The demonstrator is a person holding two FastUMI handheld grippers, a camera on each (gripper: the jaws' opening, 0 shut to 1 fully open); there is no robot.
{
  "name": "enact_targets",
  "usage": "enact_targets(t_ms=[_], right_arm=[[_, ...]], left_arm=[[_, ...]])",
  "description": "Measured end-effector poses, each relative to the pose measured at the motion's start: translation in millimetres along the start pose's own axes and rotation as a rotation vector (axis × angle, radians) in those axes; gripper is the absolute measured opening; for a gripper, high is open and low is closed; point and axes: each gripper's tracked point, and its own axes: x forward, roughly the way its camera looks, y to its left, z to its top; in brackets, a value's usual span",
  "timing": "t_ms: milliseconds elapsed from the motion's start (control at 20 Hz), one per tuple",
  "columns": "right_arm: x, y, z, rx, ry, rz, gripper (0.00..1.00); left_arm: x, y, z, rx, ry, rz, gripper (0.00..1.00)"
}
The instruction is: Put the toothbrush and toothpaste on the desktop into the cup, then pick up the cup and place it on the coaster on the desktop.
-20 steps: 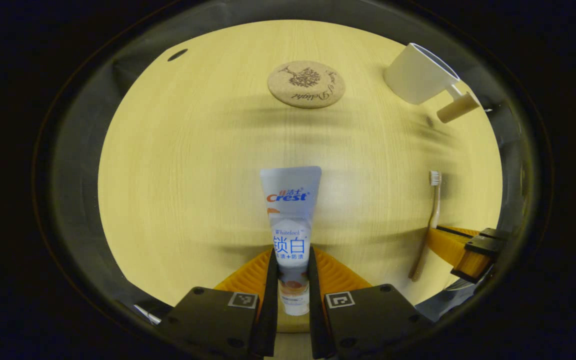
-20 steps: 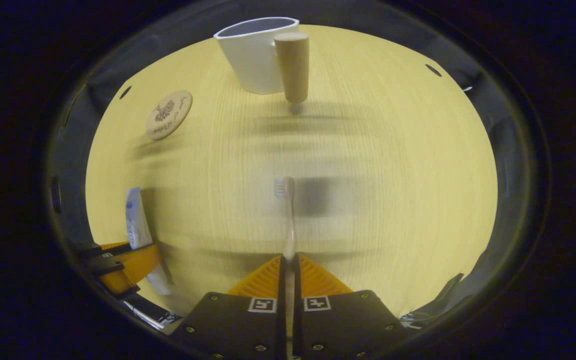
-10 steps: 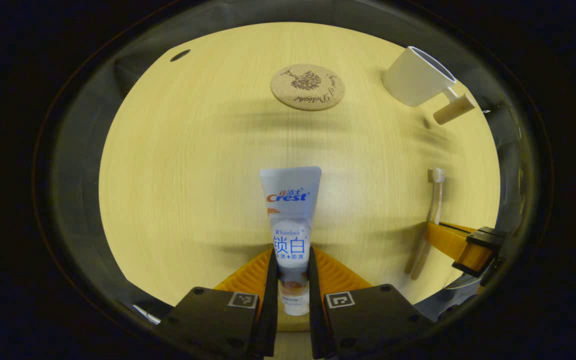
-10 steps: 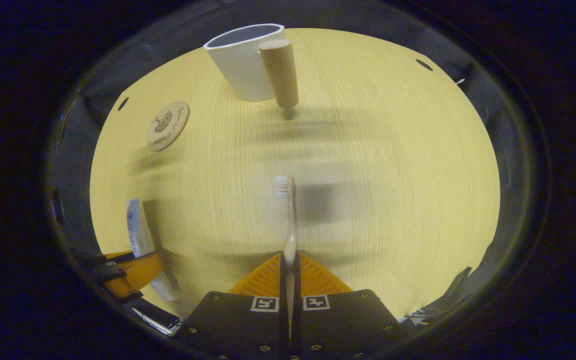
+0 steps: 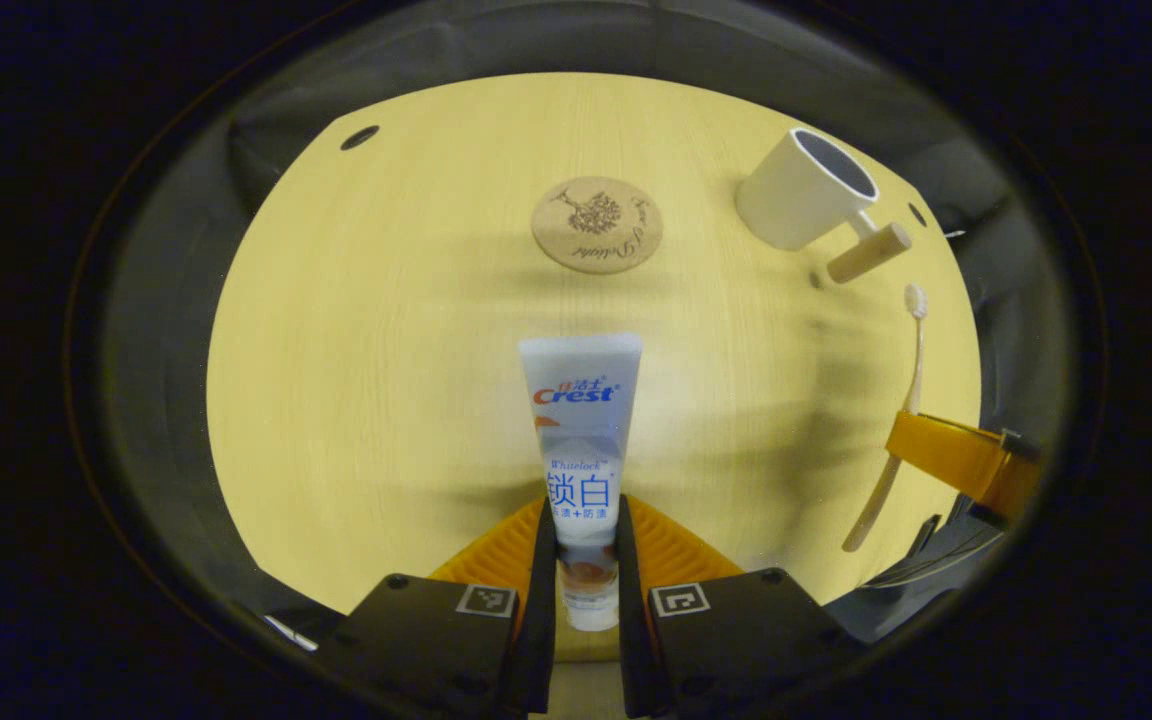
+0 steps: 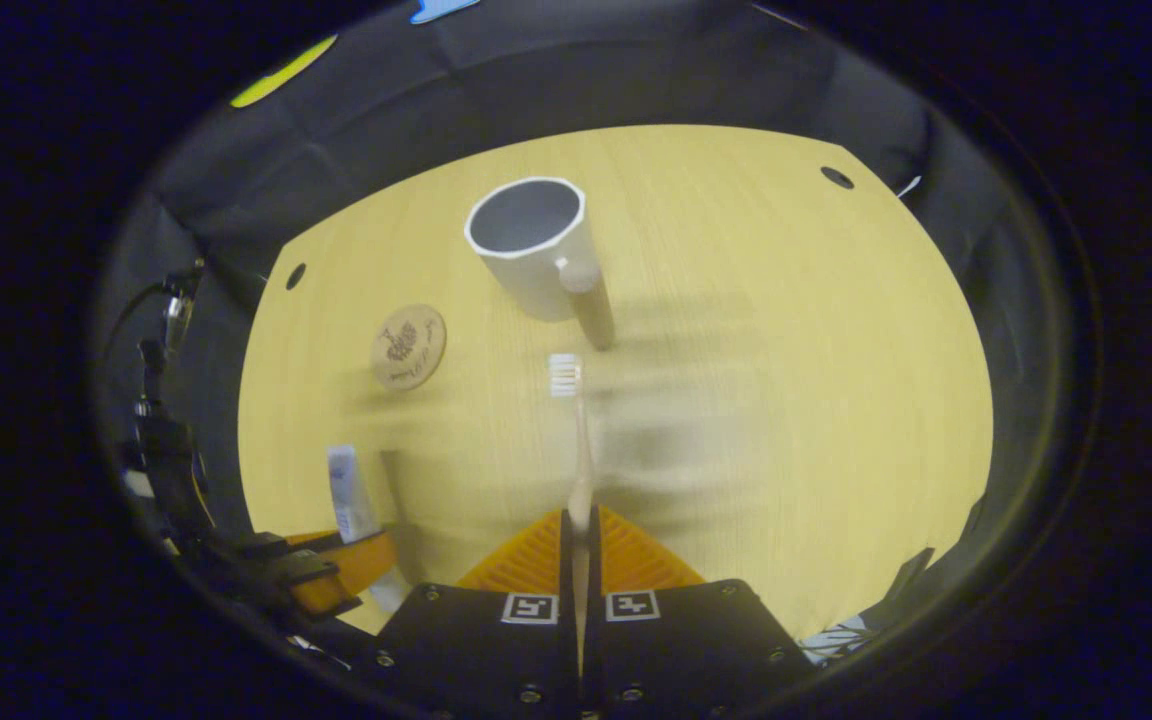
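Toothpaste [image 5: 581, 430], a soft, light tube likely to dent, sat clamped near its cap in the left gripper [image 5: 581, 590], and the stiff, slim toothbrush [image 6: 576, 450] was pinched low on its handle by the right gripper [image 6: 577, 580], whose view alone looked down into the cup [image 6: 531, 245] at twelve o'clock, coaster [image 6: 409, 346] at ten.

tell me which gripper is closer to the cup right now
Right. The right gripper holds the toothbrush with its head just short of the cup. The left gripper, holding the toothpaste, sits farther back, nearer the coaster side.
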Motion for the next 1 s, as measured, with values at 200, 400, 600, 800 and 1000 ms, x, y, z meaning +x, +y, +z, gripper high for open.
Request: enact_targets(t_ms=[200, 400, 600, 800, 1000], right_arm=[[-12.8, 18.5, 44.1, -0.005, -0.083, 0.036, 0.03], [-17.3, 25.1, 84.6, 0.02, -0.145, 0.057, 0.03], [-24.2, 23.6, 133.6, 0.059, -0.215, 0.066, 0.03], [-26.9, 15.9, 200.6, 0.131, -0.303, 0.069, 0.03], [-10.6, 14.4, 229.4, 0.168, -0.323, 0.06, 0.03]], left_arm=[[-14.9, 2.4, 10.6, -0.01, -0.034, -0.006, 0.35], [-24.2, 4.4, 11.5, -0.02, -0.046, -0.012, 0.35], [-30.4, 10.5, 5.4, -0.045, -0.043, -0.009, 0.35], [-32.6, 19.4, -0.3, -0.082, -0.036, 0.002, 0.35], [-35.1, 27.5, -7.8, -0.115, -0.025, 0.007, 0.35]])
